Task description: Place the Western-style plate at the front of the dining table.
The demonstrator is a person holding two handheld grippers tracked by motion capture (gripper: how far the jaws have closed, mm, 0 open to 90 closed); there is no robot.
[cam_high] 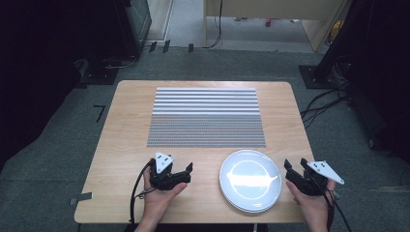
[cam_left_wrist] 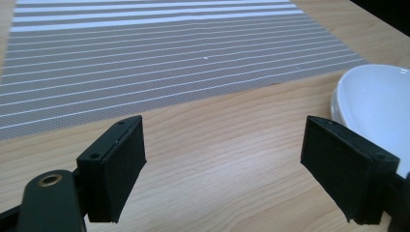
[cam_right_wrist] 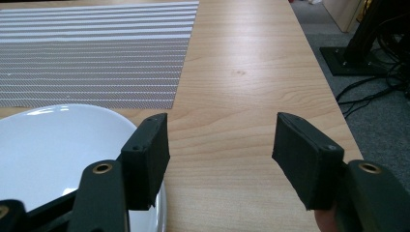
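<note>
A stack of white plates (cam_high: 250,180) lies near the front edge of the wooden table (cam_high: 125,125), right of centre. My left gripper (cam_high: 187,173) rests low to the plates' left, pointing towards them. In the left gripper view it (cam_left_wrist: 225,164) stands open over bare wood, with the plates (cam_left_wrist: 377,96) just beyond its right jaw. My right gripper (cam_high: 295,163) sits at the plates' right side. In the right gripper view it (cam_right_wrist: 220,154) is open with nothing between its jaws, its left jaw above the rim of the plates (cam_right_wrist: 53,145).
A grey and white striped placemat (cam_high: 206,117) covers the middle and far part of the table. Dark equipment stands and cables (cam_high: 324,104) lie on the carpet to the right. The table's right edge runs close to my right gripper.
</note>
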